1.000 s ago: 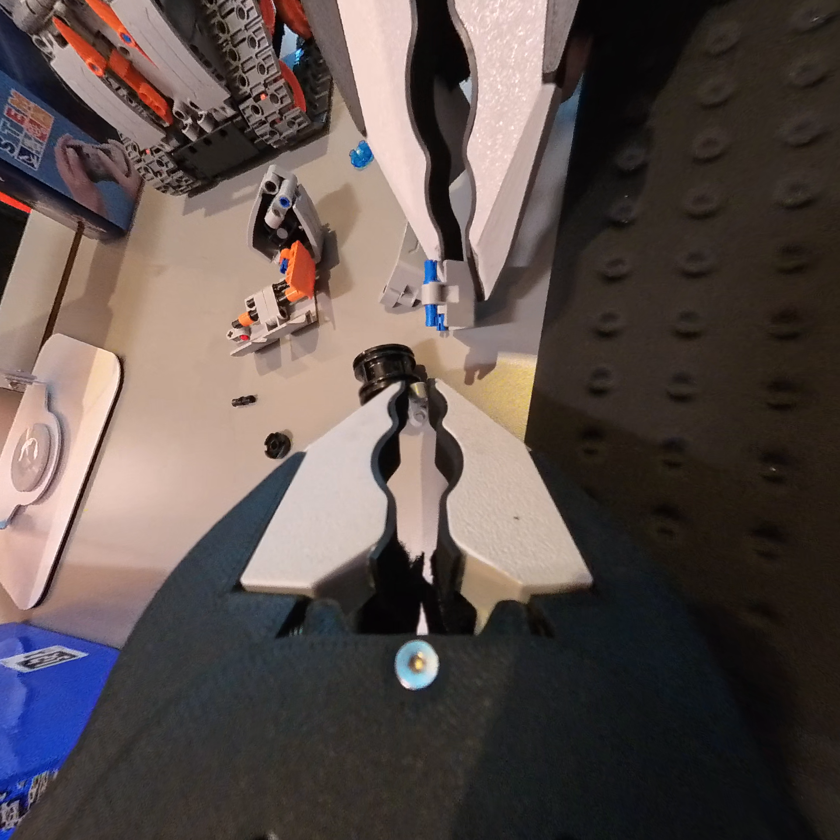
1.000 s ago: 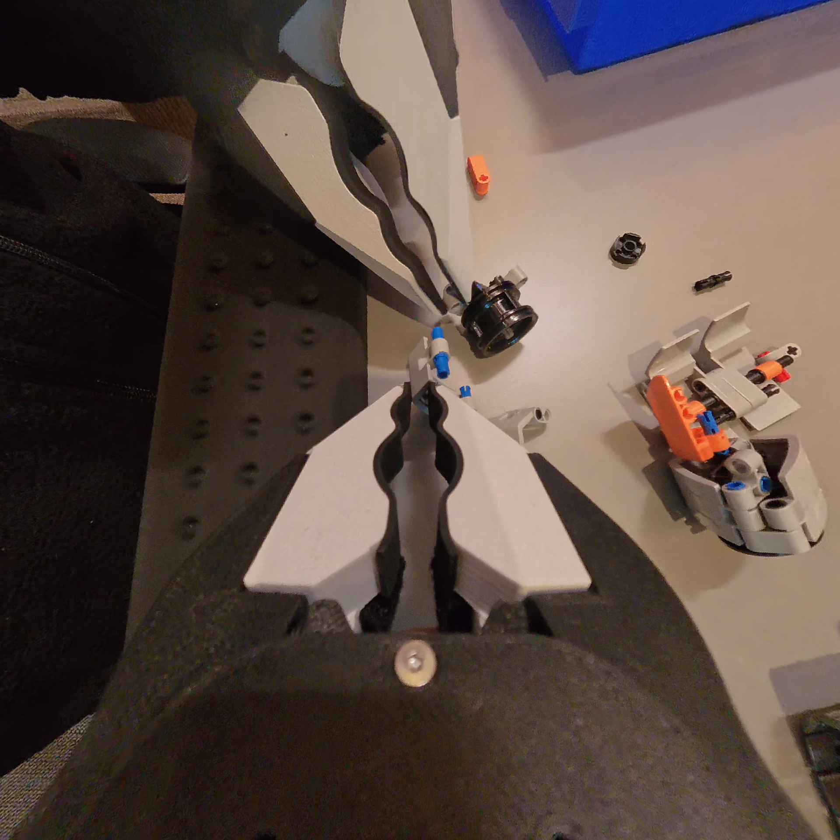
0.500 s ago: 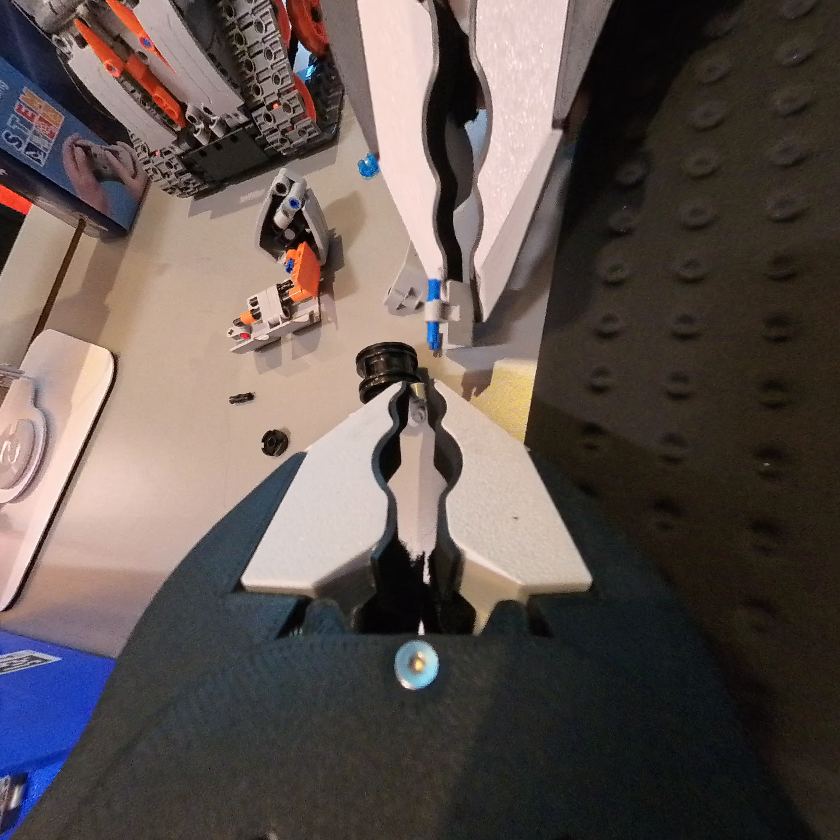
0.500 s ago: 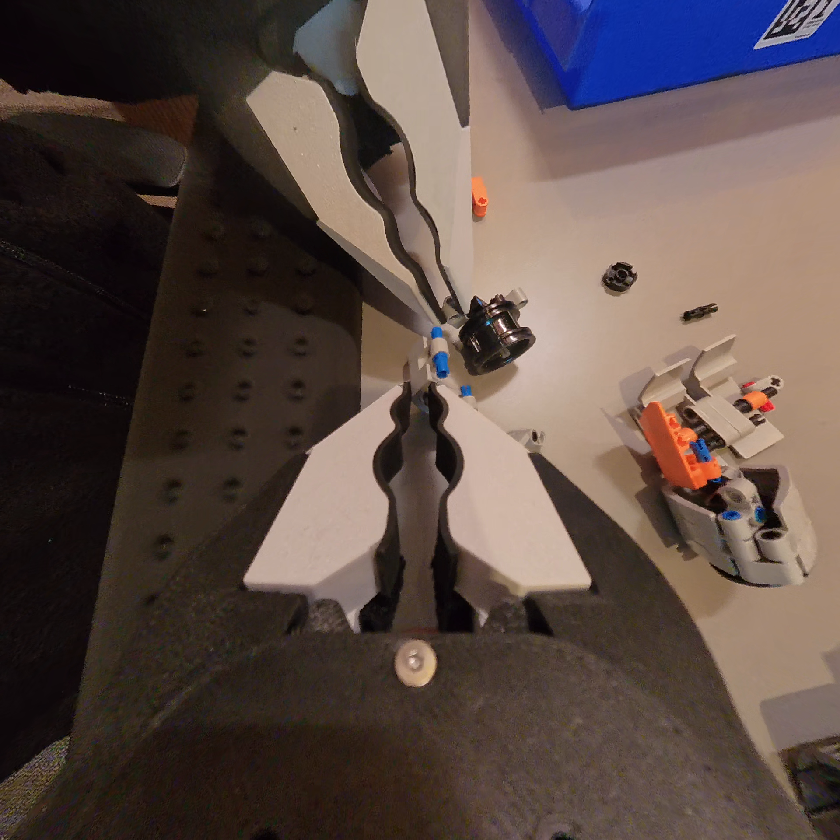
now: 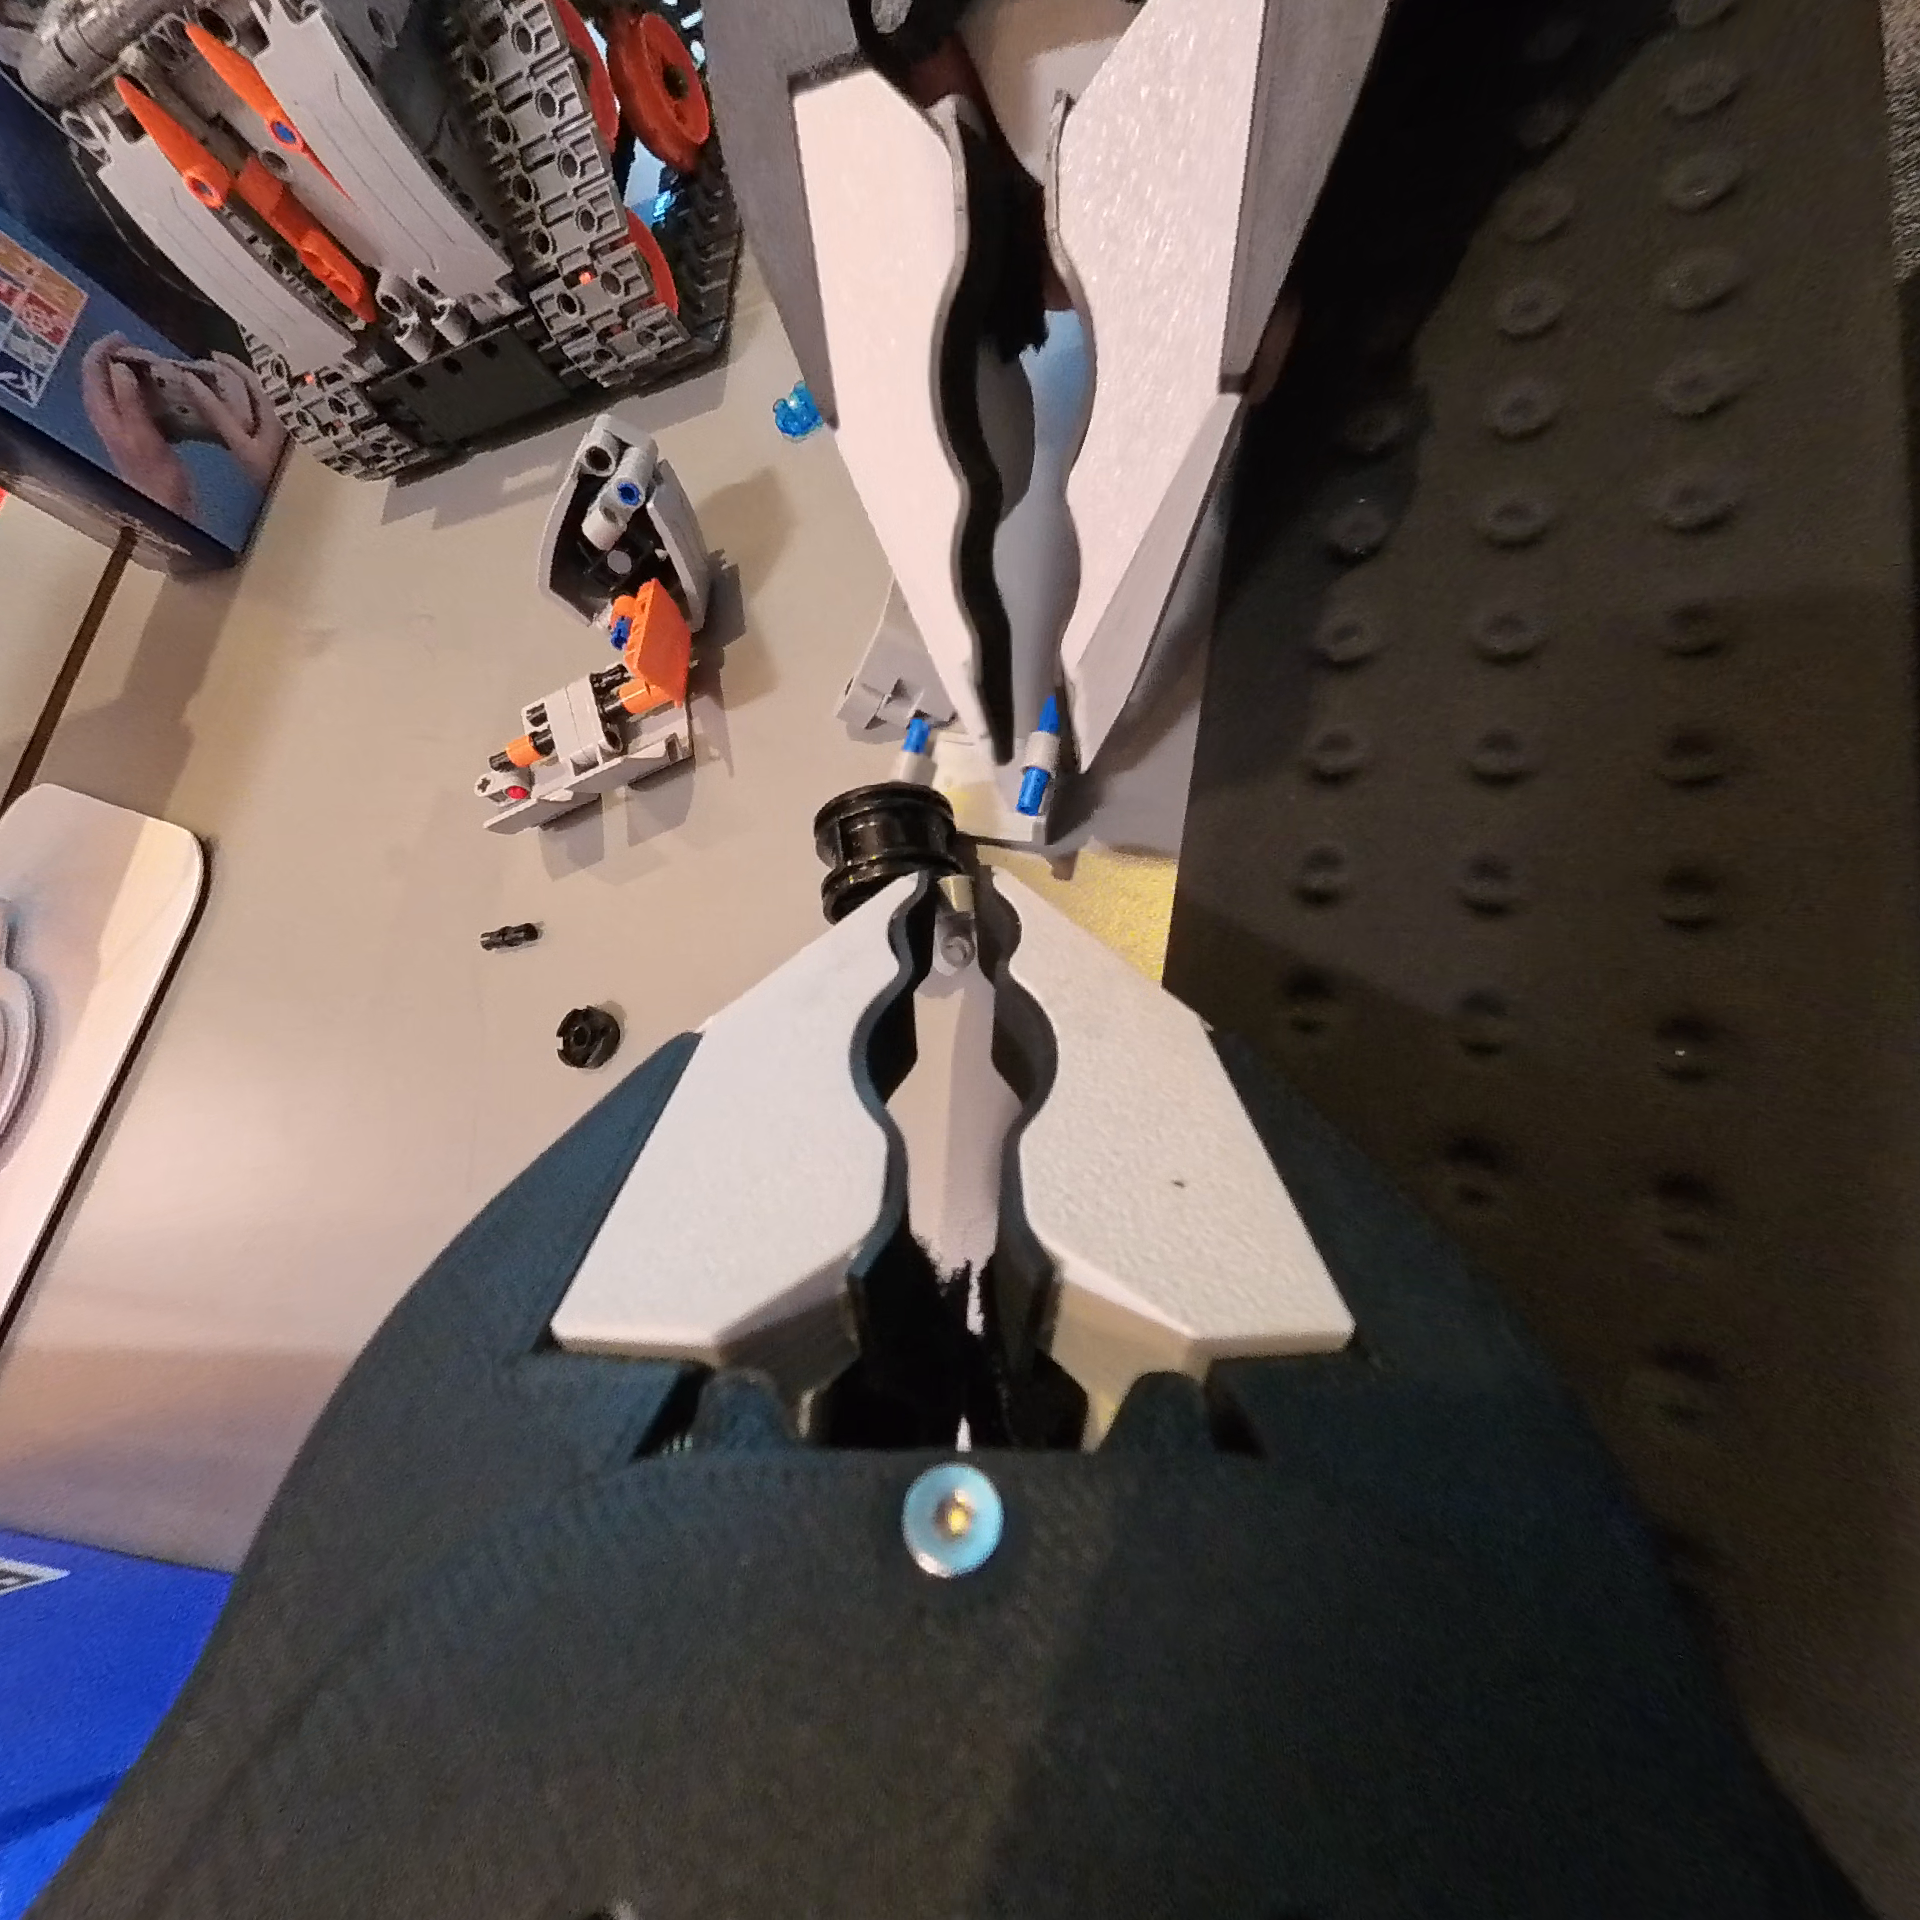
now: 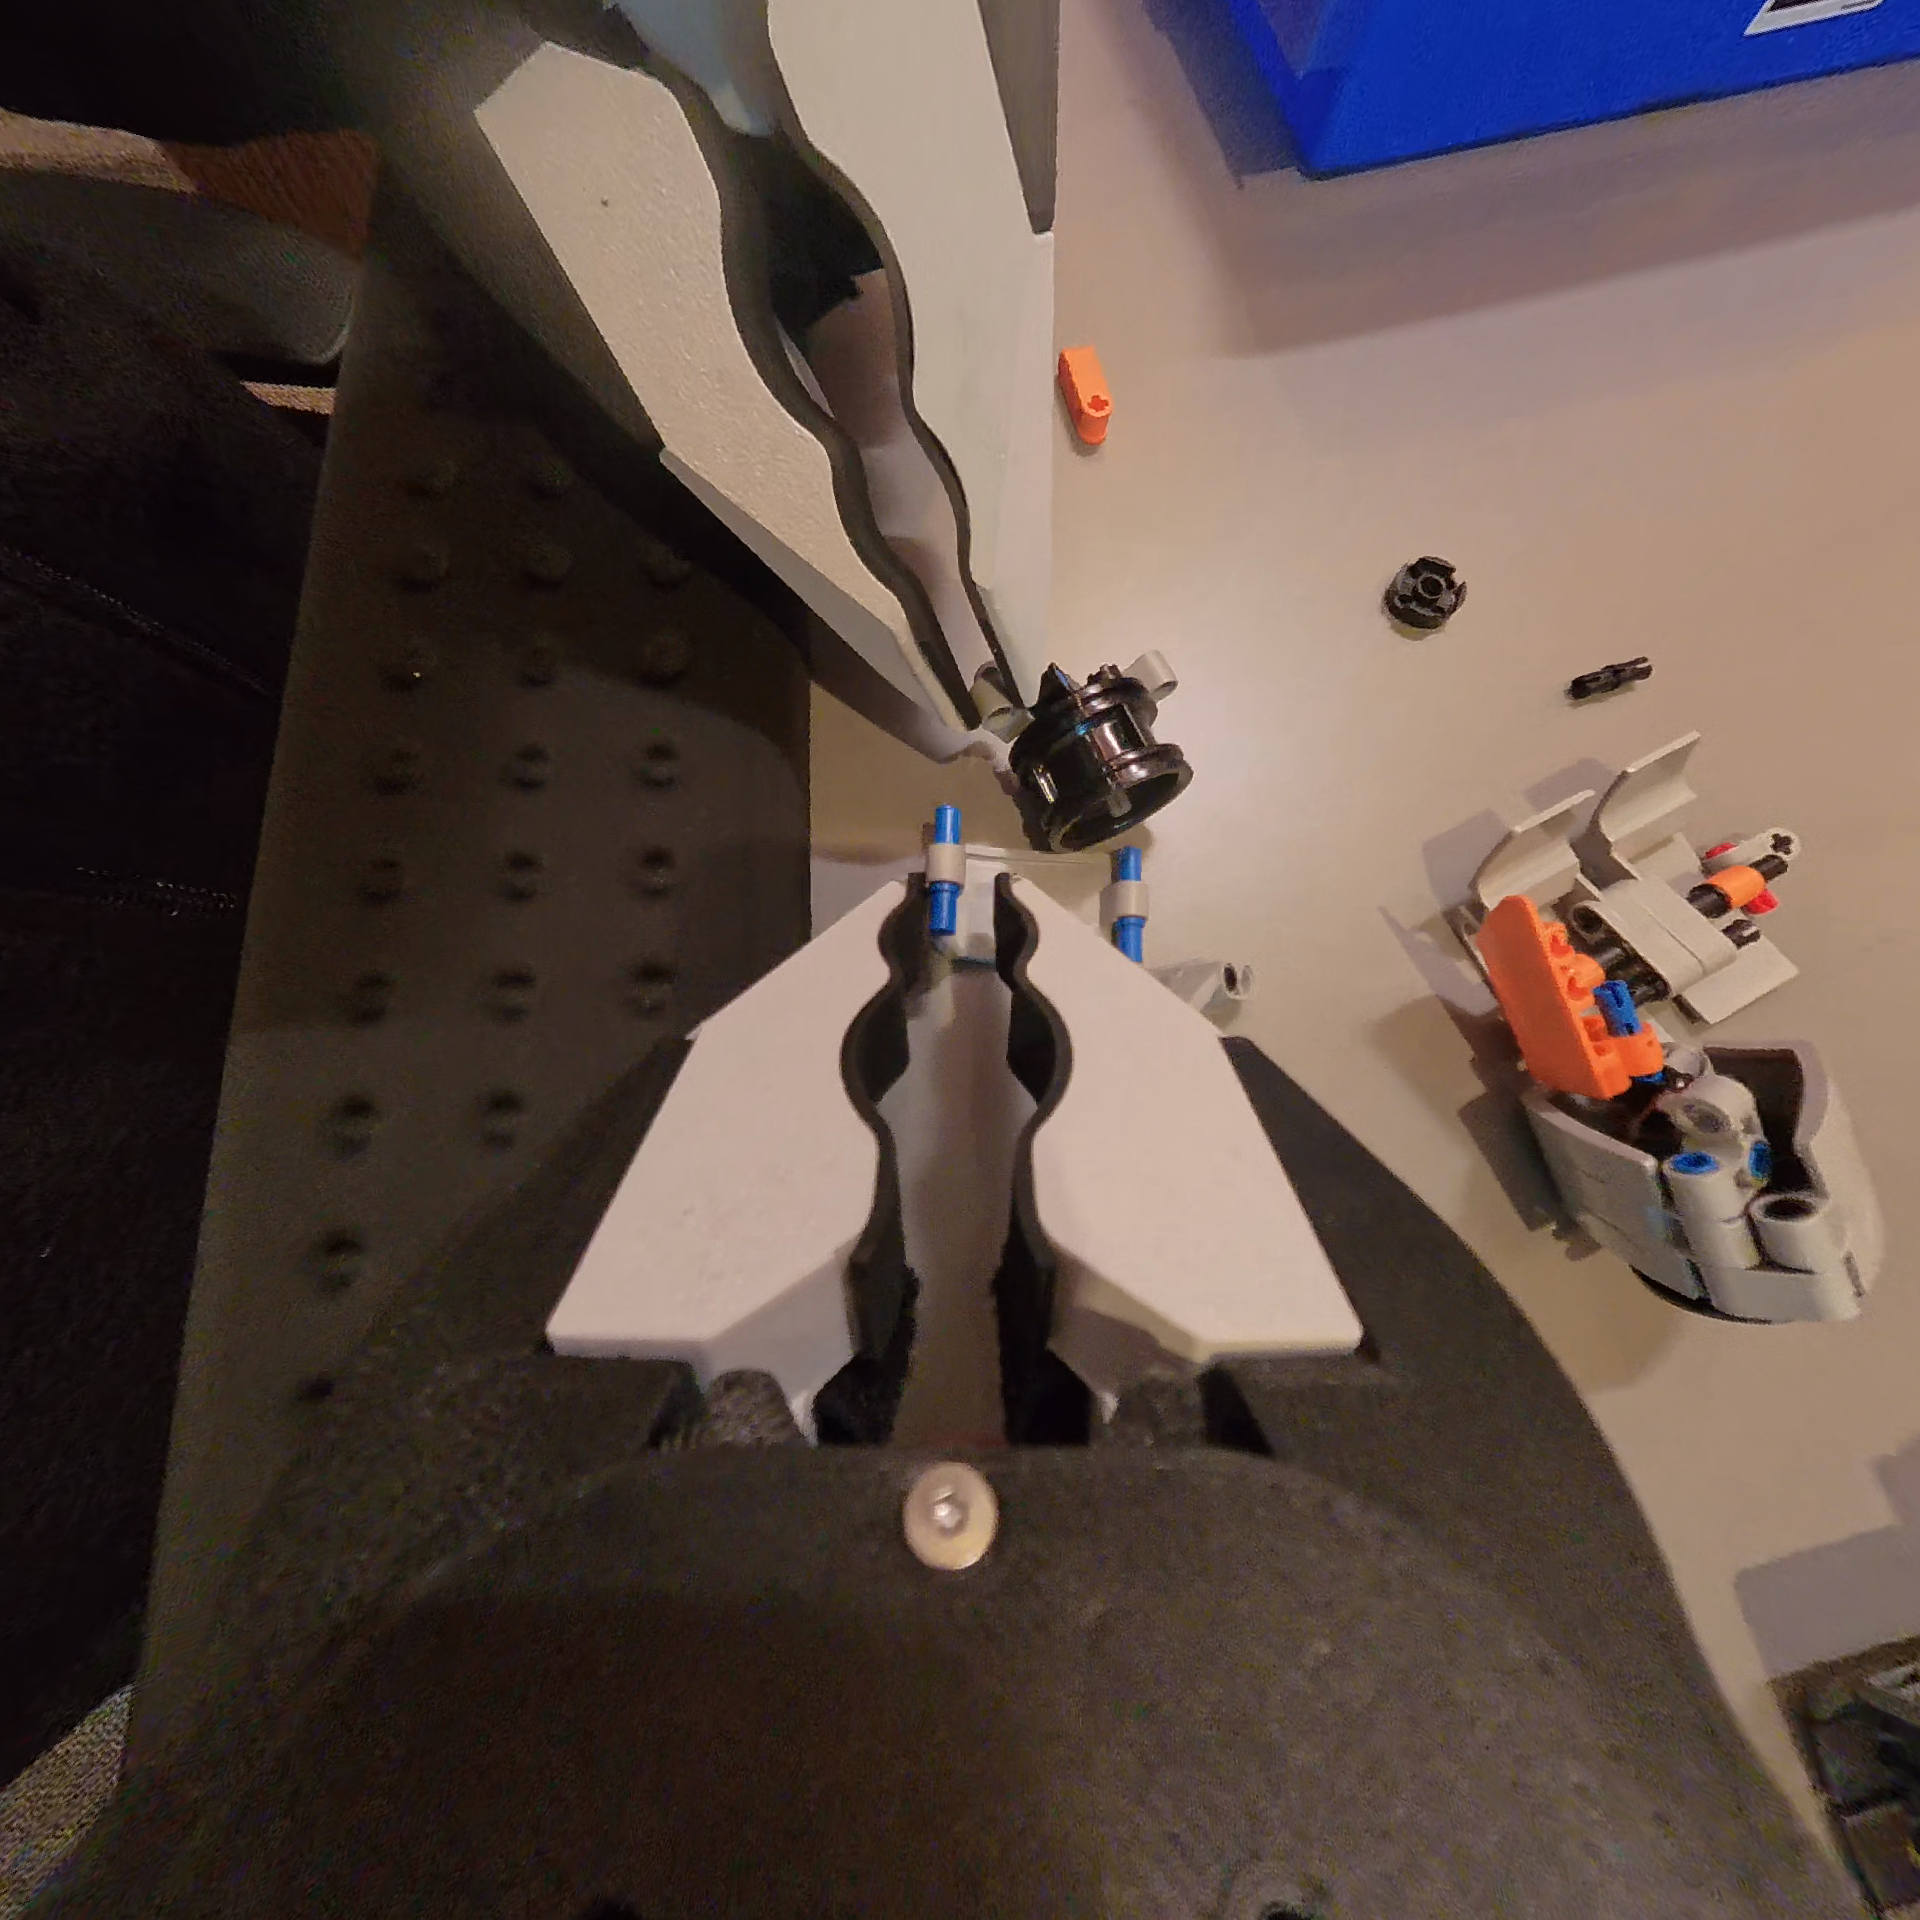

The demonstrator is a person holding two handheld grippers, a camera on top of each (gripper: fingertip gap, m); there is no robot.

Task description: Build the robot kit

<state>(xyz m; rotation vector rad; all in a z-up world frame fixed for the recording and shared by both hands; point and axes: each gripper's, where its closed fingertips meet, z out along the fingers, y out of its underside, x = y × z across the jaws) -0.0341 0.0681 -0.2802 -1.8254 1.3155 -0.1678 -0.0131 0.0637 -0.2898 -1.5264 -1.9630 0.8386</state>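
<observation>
Pinching one small grey connector point(image 5: 954, 935) carrying one black wheel hub point(image 5: 881, 844), the left gripper point(image 5: 951, 920) fingers stay narrow. The right gripper point(image 6: 961, 914) fingers clamp one blue-pinned grey piece point(image 6: 943, 868); one loose blue pin point(image 6: 1125, 899) lies just beside them on the desk point(image 6: 1455, 416).

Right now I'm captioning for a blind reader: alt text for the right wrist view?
The right gripper pinches a small grey piece with blue pins, facing the left gripper, which holds a black wheel piece; loose brick parts lie on the table.
</observation>
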